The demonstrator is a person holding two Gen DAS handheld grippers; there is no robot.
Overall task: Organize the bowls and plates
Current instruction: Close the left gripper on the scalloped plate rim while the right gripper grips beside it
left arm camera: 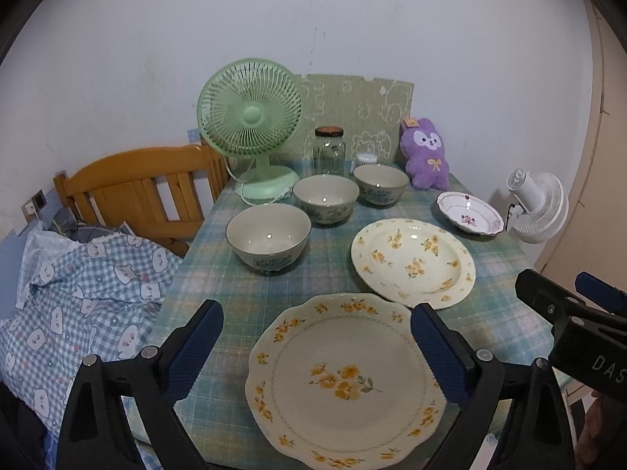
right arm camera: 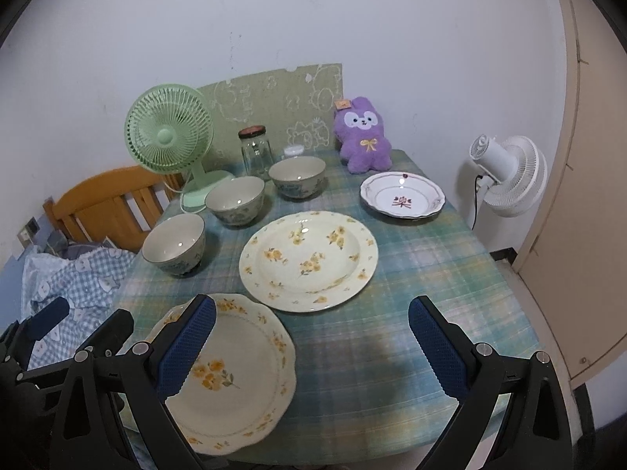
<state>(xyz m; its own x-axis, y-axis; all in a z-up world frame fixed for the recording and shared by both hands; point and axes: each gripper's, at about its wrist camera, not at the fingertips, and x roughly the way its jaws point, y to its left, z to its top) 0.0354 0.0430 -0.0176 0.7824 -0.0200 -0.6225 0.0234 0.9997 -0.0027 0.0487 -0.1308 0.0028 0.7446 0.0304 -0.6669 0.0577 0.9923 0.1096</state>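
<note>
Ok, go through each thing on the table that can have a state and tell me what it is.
Left tool: open, empty.
Right tool: open, empty.
Three bowls: upright, empty, unstacked.
Scalloped plate: flat, empty.
Round plate: flat, empty.
Small plate: flat, empty.
Jar: lidded, upright.

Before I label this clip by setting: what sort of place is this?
Probably a small bedroom doubling as a dining spot: a wooden bed frame with checked bedding sits beside the table of bowls and plates.

Both wrist views look down over the table (left arm camera: 243,297) from its near edge (side by side) — sharing the dishes.
</note>
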